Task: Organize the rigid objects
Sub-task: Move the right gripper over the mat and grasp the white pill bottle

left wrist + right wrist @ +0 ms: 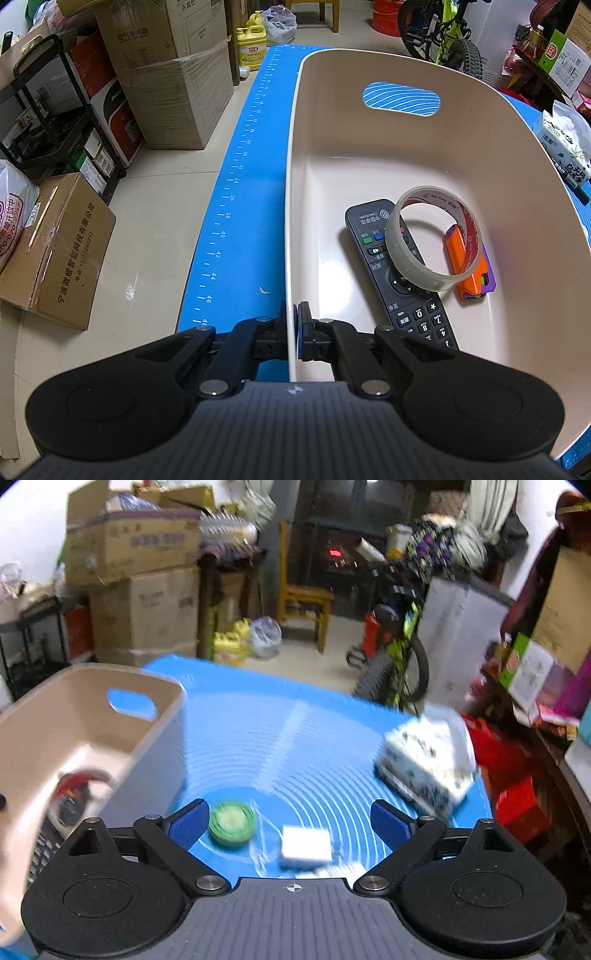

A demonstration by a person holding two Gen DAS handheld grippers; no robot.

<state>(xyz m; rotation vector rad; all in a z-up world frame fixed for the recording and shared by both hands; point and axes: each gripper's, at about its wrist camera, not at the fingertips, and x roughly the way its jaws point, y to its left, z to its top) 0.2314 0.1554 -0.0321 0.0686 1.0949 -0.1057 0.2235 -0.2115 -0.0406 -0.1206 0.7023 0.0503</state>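
A beige plastic basket (369,155) stands on the blue mat (243,206). My left gripper (292,325) is shut on the basket's near left rim. Inside lie a black remote control (373,266), a clear tape roll (432,236) and an orange and purple box cutter (469,262). In the blurred right wrist view my right gripper (290,823) is open and empty above the mat (295,738). A green round tin (232,823) and a small white box (306,845) lie on the mat between its fingers. The basket (74,731) shows at the left.
A tissue pack (424,764) lies on the mat at the right, and also shows in the left wrist view (565,147). Cardboard boxes (166,74), a black shelf, yellow bottles (251,40), a wooden chair (303,598) and a bicycle (443,33) surround the table.
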